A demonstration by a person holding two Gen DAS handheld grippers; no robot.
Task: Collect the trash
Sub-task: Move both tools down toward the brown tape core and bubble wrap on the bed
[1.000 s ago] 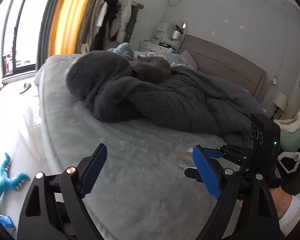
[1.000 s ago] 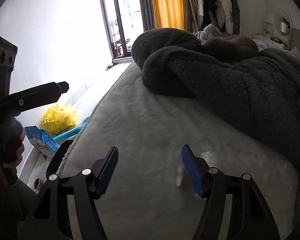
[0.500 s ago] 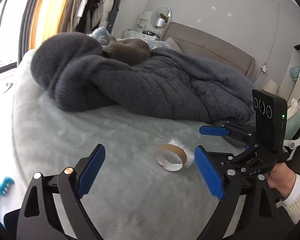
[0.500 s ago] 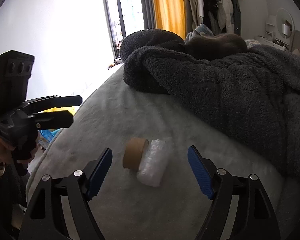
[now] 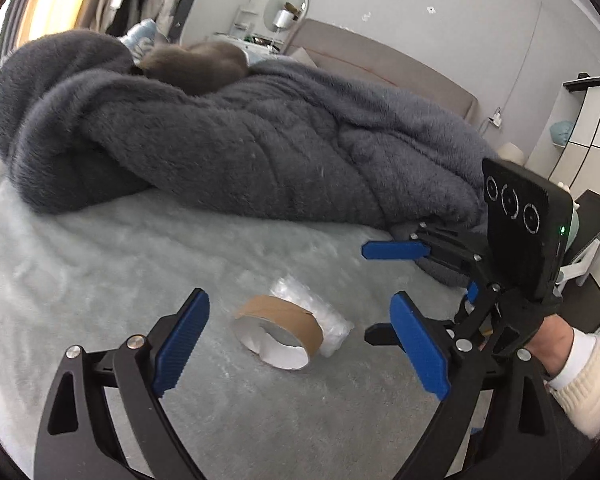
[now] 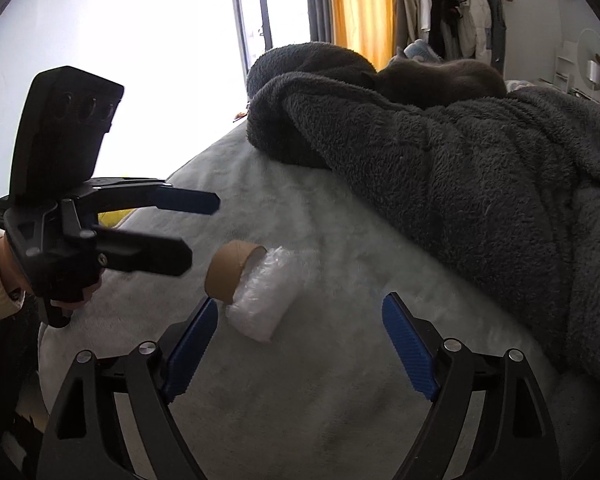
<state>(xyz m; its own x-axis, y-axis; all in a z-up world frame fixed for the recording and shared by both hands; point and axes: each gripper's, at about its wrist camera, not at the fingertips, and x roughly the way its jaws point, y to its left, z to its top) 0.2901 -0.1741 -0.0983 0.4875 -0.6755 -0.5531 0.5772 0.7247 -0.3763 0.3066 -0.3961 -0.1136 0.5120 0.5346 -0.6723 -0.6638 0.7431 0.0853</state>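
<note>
An empty brown cardboard tape ring (image 5: 278, 330) lies on the pale grey bed cover, touching a crumpled clear plastic wrap (image 5: 320, 316) beside it. My left gripper (image 5: 300, 344) is open and empty, its blue pads either side of the ring, just short of it. In the right wrist view the tape ring (image 6: 230, 270) and plastic wrap (image 6: 266, 300) lie just ahead of my right gripper (image 6: 300, 348), which is open and empty. The left gripper (image 6: 196, 232) shows there at the left, and the right gripper (image 5: 384, 292) shows in the left wrist view.
A thick dark grey fleece blanket (image 5: 240, 148) is heaped across the bed behind the trash, with a grey cat (image 6: 440, 80) lying on top. A yellow bag (image 6: 114, 216) lies on the floor by the window. A headboard (image 5: 380, 64) and a dresser with a mirror stand at the back.
Both grippers have moved in toward the tape ring and plastic wrap, which now lie closer and larger in both views. Both stay open.
</note>
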